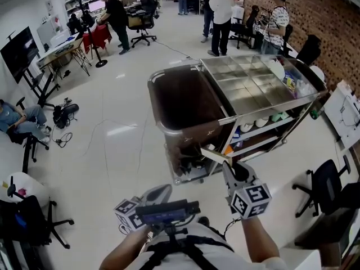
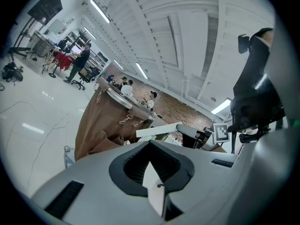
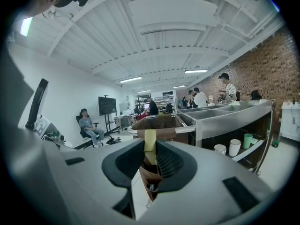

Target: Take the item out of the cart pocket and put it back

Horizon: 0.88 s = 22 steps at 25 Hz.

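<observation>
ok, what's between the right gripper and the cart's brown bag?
Just the pale flat item, clamped in the right gripper and pointing at the brown bag. Head view shows it; the right gripper view has it edge-on between the jaws.

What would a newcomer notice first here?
The steel-topped service cart in the middle of the floor stands out, with a brown bag hung on its left end in the head view. Next comes the right claw, shut on a pale flat strip in front of the cart's lower shelves.
</observation>
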Motion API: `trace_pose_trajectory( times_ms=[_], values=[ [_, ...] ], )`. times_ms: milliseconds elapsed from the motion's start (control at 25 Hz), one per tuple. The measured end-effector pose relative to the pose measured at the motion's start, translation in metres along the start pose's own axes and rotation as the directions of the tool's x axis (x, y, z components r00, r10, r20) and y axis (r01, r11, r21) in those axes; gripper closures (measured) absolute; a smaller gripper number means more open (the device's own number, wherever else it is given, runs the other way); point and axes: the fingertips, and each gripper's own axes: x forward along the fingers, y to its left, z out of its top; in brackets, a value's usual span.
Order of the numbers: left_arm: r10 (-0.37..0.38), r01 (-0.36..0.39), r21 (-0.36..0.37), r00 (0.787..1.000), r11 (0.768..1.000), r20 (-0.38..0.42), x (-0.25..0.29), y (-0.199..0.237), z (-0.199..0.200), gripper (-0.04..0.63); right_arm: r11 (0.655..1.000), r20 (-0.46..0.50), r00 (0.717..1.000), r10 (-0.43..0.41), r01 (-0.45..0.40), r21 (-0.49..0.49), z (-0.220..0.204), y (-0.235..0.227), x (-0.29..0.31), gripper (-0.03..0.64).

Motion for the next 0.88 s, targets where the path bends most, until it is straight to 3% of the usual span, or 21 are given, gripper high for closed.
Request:
trace_pose_trajectory(
  times_ms=[880],
  values=[
    [0.018,-0.018,-0.005,0.999,1.000,0.026,-0.002,0.006,0.008,0.591,0.999,-0.058,0.998,0.001,-0.004,-0.049,-0.019,0.002,0.040,0.538]
  ],
)
